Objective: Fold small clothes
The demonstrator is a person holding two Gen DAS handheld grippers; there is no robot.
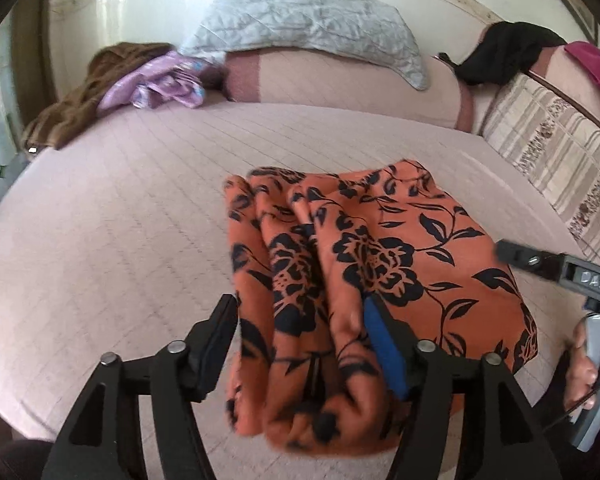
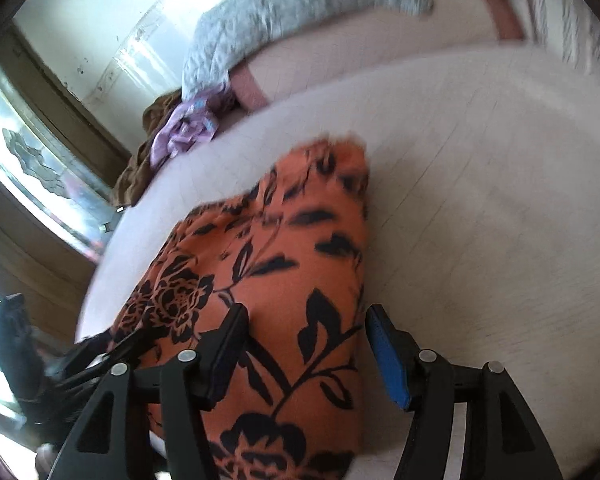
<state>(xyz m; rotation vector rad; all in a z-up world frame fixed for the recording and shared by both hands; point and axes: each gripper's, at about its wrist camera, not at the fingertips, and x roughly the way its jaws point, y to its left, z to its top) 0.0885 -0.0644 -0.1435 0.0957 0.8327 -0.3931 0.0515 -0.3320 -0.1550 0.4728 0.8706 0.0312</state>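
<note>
A: Orange floral garment [image 1: 380, 256] lies bunched on the pink quilted bedspread [image 1: 100, 240], near its front edge, already doubled over at least once.

B: Tongs?

A: Left gripper [image 1: 300, 320] jaws parted, cloth between them, pads don't look clamped. Right gripper [image 2: 308, 328] the same: jaws apart, fabric under and between, nothing pinched.

B: Progress?

A: Partly folded, I'd judge. Left side is in loose ridges; it needs smoothing or another fold.

B: Hard to see?

A: Near edge is cut off by the grippers. The right view is blurred. More clothes, purple garment [image 1: 160, 84] and brown garment [image 1: 80, 100], lie unfolded at the far corner.
</note>
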